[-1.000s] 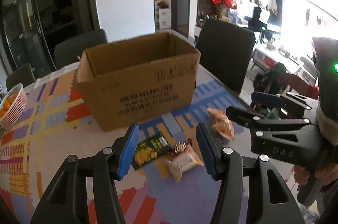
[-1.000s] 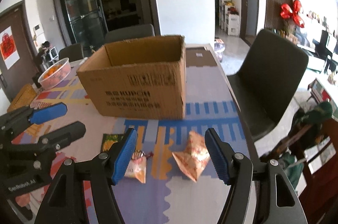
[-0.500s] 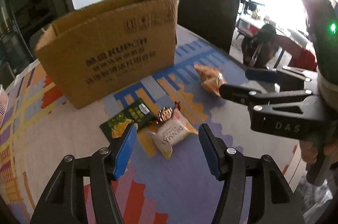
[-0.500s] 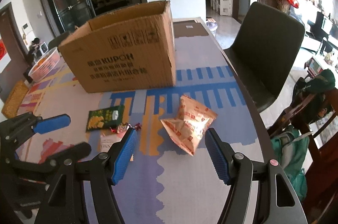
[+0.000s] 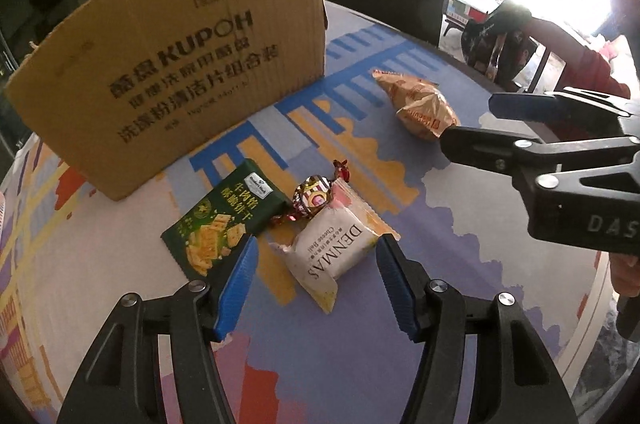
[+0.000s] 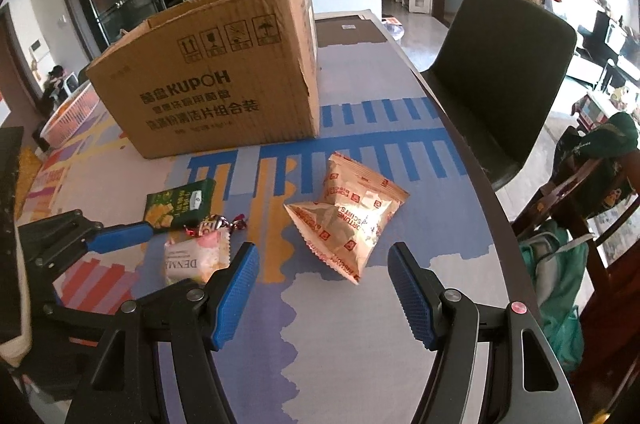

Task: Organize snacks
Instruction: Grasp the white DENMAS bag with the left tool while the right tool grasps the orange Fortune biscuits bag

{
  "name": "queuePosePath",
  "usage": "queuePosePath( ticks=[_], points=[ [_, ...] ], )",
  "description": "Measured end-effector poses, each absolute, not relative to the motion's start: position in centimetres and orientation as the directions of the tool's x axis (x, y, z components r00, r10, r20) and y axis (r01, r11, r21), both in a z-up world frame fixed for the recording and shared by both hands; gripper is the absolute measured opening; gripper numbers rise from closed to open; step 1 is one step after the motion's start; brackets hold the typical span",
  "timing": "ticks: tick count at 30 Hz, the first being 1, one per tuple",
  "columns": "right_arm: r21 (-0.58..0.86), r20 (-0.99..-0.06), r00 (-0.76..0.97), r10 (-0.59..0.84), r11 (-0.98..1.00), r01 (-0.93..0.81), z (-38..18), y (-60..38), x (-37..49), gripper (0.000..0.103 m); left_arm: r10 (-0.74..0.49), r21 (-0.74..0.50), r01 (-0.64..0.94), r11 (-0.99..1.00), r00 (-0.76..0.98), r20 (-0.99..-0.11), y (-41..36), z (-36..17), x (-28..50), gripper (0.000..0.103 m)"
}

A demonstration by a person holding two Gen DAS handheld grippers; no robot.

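Patterned cloth covers the table (image 6: 360, 364), whose right edge curves past a dark chair (image 6: 508, 71); an open-topped carton (image 6: 216, 79) stands toward the far side, and four snacks lie on the cloth in front of it. The left claw (image 5: 316, 276) is open with nothing between its pads; its jaws have just been opening. The white DENMAS pack (image 5: 332, 252) lies directly ahead of it, between the lines of the two blue pads but not touched by either, its long axis running diagonally from near-right to far-left across the jaw gap. A wrapped candy (image 5: 314, 197) touches the far end of that pack, and the green cracker pack (image 5: 224, 220) lies just beside the left pad. The right claw (image 6: 322, 288) is also open and empty; the gold biscuit bag (image 6: 348, 220) lies just ahead of it, centred between its pads, puffed and roughly triangular with one corner toward the claw. Each claw is therefore nearest its own target. Judged from this layout, the next move is a short descent and closure, the left claw needing care to avoid catching the candy.
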State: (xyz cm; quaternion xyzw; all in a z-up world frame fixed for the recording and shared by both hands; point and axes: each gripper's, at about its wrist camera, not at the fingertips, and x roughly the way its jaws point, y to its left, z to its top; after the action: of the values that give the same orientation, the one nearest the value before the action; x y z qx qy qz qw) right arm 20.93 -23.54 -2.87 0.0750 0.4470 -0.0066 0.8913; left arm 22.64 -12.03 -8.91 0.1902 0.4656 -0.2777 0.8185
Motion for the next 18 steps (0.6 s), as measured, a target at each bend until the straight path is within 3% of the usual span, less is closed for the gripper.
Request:
queuePosePath(
  ticks=[6, 10, 12, 18],
  points=[
    [0.140, -0.805, 0.590, 0.058, 0.986, 0.093, -3.3, -24.2, 21.3, 0.068, -0.289, 0.029, 0.629, 0.777, 0.397, -0.871, -12.4, -9.3, 22.9, 0.059],
    [0.162, -0.805, 0.589, 0.069, 0.981, 0.107, -3.5, -24.8, 21.7, 0.068, -0.312, -0.007, 0.618, 0.786, 0.386, -0.868, -12.4, -9.2, 23.2, 0.050],
    [0.175, -0.805, 0.589, 0.074, 0.978, 0.117, -3.6, -25.1, 21.9, 0.068, -0.323, -0.025, 0.617, 0.787, 0.377, -0.868, -12.4, -9.3, 23.2, 0.040],
    [0.205, -0.801, 0.593, 0.086, 0.969, 0.137, -3.8, -25.6, 22.7, 0.068, -0.347, -0.074, 0.591, 0.803, 0.363, -0.865, -12.3, -9.4, 23.3, 0.034]
  ],
)
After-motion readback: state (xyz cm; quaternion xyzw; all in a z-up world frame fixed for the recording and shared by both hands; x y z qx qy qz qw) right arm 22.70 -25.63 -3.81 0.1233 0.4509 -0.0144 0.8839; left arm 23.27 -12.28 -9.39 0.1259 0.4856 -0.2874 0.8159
